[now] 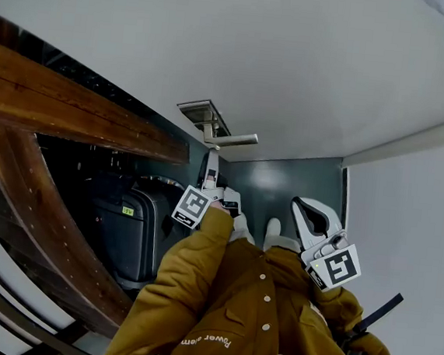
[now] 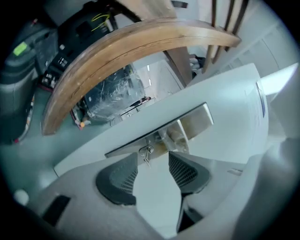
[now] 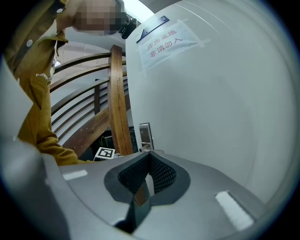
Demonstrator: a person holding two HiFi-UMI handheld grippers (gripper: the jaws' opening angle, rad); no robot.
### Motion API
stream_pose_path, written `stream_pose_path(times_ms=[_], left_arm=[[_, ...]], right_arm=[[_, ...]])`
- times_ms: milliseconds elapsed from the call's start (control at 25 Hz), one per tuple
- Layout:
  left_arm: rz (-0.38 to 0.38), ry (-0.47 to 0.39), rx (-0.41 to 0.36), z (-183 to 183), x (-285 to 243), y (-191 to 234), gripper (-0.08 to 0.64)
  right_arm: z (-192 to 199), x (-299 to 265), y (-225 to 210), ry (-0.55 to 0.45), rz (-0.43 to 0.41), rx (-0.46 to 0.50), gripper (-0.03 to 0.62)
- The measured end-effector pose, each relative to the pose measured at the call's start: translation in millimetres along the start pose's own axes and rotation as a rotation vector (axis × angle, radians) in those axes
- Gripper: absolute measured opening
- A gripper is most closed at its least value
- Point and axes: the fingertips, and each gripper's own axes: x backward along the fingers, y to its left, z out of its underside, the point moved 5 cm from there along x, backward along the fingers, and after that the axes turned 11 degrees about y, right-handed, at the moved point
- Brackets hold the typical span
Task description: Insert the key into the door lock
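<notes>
A small silver key (image 2: 146, 153) with a ring sticks out of the metal lock plate (image 2: 140, 141) on the pale door (image 2: 225, 108), just beside the lever handle (image 2: 190, 125). My left gripper (image 2: 153, 159) points at it with its jaws open. The key stands in the gap between the tips, and neither pad touches it. In the head view the left gripper (image 1: 212, 160) reaches up to just below the handle (image 1: 233, 140) and lock plate (image 1: 199, 114). My right gripper (image 1: 304, 213) hangs back to the right, shut (image 3: 149, 155) with nothing in it.
A curved wooden stair rail (image 1: 72, 112) runs along the left. A dark suitcase (image 1: 127, 230) stands under it on the grey floor. A paper notice (image 3: 164, 40) is taped high on the door. The person's mustard jacket sleeve (image 1: 196, 287) fills the lower middle.
</notes>
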Motion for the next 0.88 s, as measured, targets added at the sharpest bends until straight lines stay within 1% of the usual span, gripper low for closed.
stream_pose_path(times_ms=[40, 80, 160, 200, 320, 440, 480, 560, 640, 720, 800, 880], left_arm=[[-0.019, 0.002, -0.064, -0.3, 10.7, -4.8, 0.199], [-0.019, 0.003, -0.111, -0.5, 20.5, -11.8, 0.190], [0.022, 0.013, -0.178, 0.6, 35.7, -31.1, 0.156], [0.041, 0.022, -0.230, 1.4, 42.0, -42.5, 0.148], [0.062, 0.028, -0.455, 1.2, 62.6, -78.8, 0.084], [0.054, -0.007, -0.711, 1.0, 84.3, -116.7, 0.001], [0.052, -0.015, -0.788, 2.3, 90.5, -128.9, -0.001], [0.049, -0.015, -0.901, 6.6, 101.2, -149.6, -0.002], [0.033, 0.005, -0.977, 12.3, 110.3, -163.7, -0.002], [0.013, 0.041, -1.022, 19.2, 117.1, -172.7, -0.002], [0.011, 0.072, -1.030, 26.6, 121.4, -180.0, -0.001], [0.023, 0.092, -1.016, 34.0, 124.2, -186.2, -0.001]], right_arm=[[-0.7, -0.1, 0.6, -0.005, -0.002, 0.002, 0.006], [-1.6, -0.3, 1.1, -0.010, -0.005, 0.003, 0.006], [-3.6, -1.0, 2.8, -0.017, -0.011, 0.006, 0.006], [-4.5, -1.7, 3.9, -0.020, -0.014, 0.008, 0.006], [-8.7, -5.8, 8.3, -0.034, -0.028, 0.016, 0.006], [-14.2, -11.8, 10.9, -0.053, -0.046, 0.027, 0.006], [-16.2, -13.4, 11.5, -0.058, -0.048, 0.030, 0.005], [-20.1, -15.3, 12.0, -0.067, -0.033, 0.039, 0.005], [-23.3, -16.4, 12.2, -0.068, -0.005, 0.056, 0.005], [-25.3, -18.5, 12.6, -0.066, 0.012, 0.069, 0.005], [-26.6, -22.0, 12.9, -0.068, 0.012, 0.070, 0.005], [-27.7, -25.5, 13.7, -0.068, 0.007, 0.065, 0.005]])
